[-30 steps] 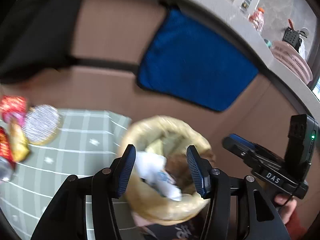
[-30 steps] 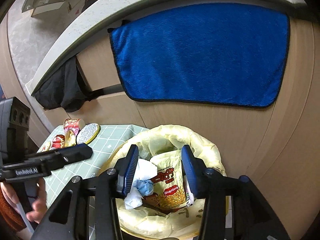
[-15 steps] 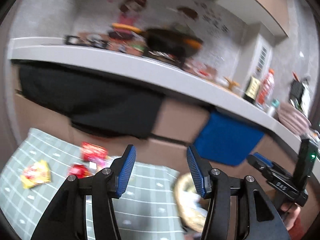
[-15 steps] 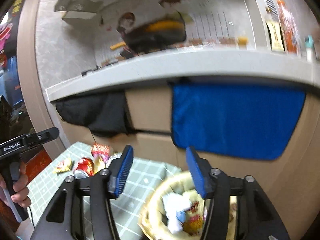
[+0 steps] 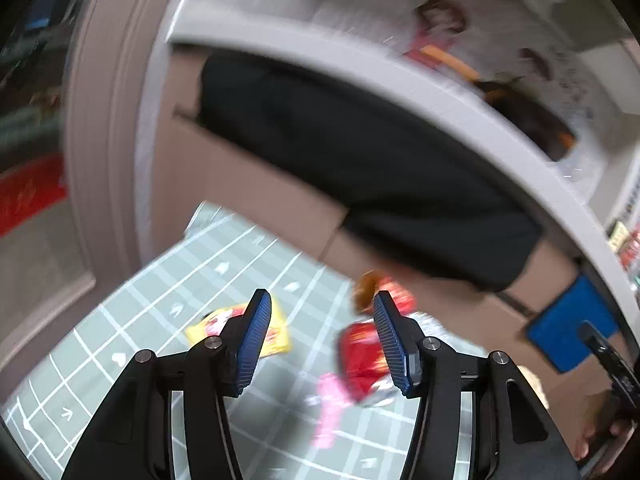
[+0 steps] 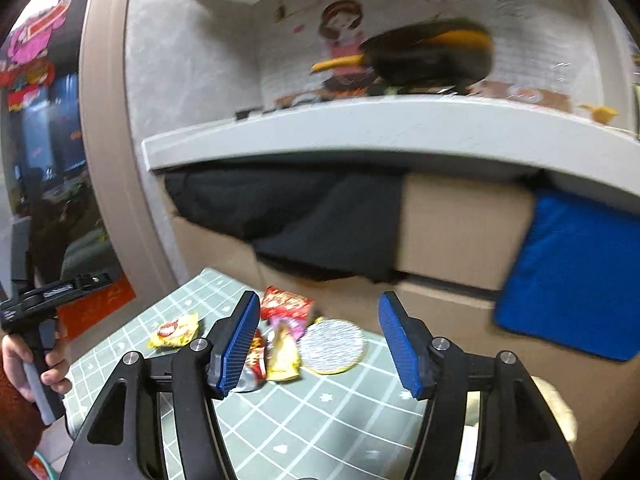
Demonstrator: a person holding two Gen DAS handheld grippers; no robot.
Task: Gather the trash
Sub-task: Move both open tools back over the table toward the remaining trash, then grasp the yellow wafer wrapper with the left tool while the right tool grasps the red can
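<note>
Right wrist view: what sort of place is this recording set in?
Most likely a home kitchen. A black wok sits on a pale countertop, a blue towel hangs on the cabinet front below, and snack wrappers litter a grid-patterned tablecloth.

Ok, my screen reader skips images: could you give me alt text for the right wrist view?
The right gripper, its blue-padded jaws open and empty, points at snack wrappers on a green grid-patterned tablecloth: a yellow packet, a red packet and a round silver foil lid. Behind, a black cloth and a blue towel hang below a countertop.
</note>
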